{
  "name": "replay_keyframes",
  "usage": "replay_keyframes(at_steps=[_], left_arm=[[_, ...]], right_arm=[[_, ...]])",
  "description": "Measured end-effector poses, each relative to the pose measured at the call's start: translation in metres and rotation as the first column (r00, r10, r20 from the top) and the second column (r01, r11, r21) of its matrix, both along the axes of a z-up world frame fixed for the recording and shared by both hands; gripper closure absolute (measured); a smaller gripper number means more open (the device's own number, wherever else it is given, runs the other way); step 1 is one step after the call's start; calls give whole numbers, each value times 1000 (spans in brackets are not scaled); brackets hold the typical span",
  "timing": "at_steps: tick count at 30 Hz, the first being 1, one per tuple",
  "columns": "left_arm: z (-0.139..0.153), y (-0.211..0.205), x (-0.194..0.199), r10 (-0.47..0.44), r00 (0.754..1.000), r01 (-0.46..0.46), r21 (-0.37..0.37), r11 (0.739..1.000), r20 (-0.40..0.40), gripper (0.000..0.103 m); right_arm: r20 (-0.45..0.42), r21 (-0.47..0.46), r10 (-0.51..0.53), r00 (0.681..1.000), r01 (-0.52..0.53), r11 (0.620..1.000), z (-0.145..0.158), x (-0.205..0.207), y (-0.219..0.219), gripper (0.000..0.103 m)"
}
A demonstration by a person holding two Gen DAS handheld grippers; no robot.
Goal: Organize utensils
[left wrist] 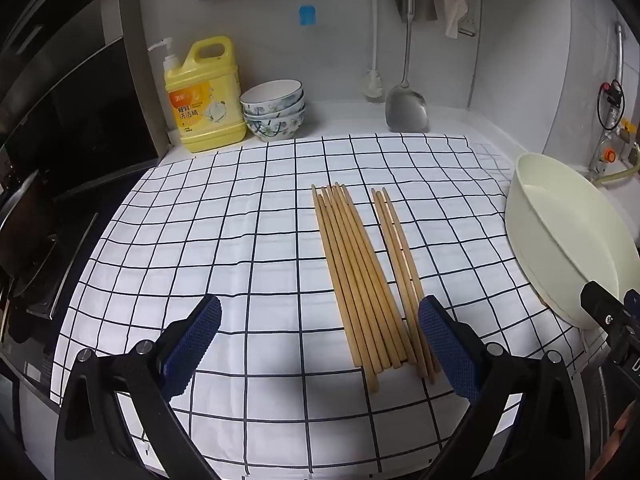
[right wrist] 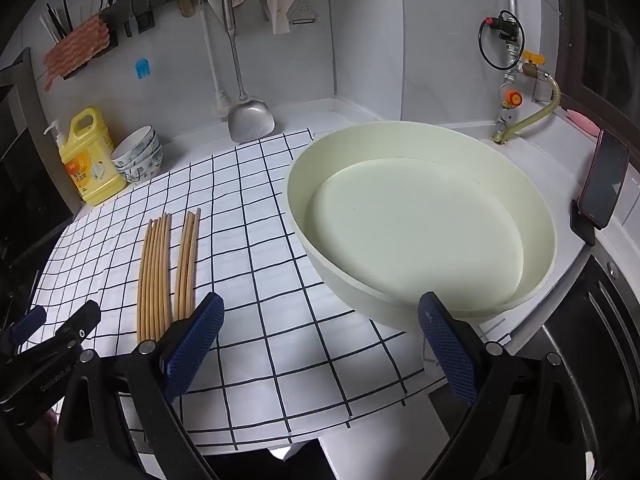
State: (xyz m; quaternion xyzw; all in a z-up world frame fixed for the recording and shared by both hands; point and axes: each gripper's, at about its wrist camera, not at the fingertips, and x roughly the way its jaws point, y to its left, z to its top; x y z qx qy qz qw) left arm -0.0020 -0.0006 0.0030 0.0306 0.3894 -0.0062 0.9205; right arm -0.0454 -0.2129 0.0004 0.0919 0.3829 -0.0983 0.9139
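I am holding my left gripper [left wrist: 320,334] and my right gripper [right wrist: 320,334] spread wide and empty above the checked white cloth [left wrist: 240,232], because the long wooden chopsticks [left wrist: 356,276] are lying there in two neat bunches beside the big cream round basin [right wrist: 420,216].

Cloth [left wrist: 248,216] showing white with a dark thin-line grid check. Chopsticks [left wrist: 356,276] showing plain tan wood, no markings. Basin [right wrist: 536,216] showing pale cream, inside and out. Detergent bottle [left wrist: 208,96] showing bright yellow with a white pump and a yellow-orange label. Bowls [left wrist: 274,110] showing white with a blue floral print. Spatula [left wrist: 406,110] showing dull silver metal. Rag [right wrist: 76,50] on the rack showing orange-brown wavy stripes. Small blue clip [left wrist: 307,15] standing out on the pale grey wall tiles. Left claw [left wrist: 320,340] and right claw [right wrist: 322,340] both showing black arms, pads [left wrist: 448,348] showing dark blue with a fine diamond mesh texture. Worktop [right wrist: 532,148] showing white.
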Motion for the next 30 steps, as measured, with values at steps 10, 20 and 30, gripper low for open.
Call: replay_keyframes(at_steps=[10,20,30], left_arm=[[-1,0,0,4,1000,-4,-3,1000,0,6],[0,1,-1,4,1000,-4,-6,1000,1,6],[1,1,-1,4,1000,-4,-6,1000,2,6]], right_arm=[[2,2,-1,1000,1,1000,0,-1,0,10],[5,6,-1,1000,1,1000,1,-1,-1,10],[6,9,1,1000,-1,1000,1,-1,-1,10]])
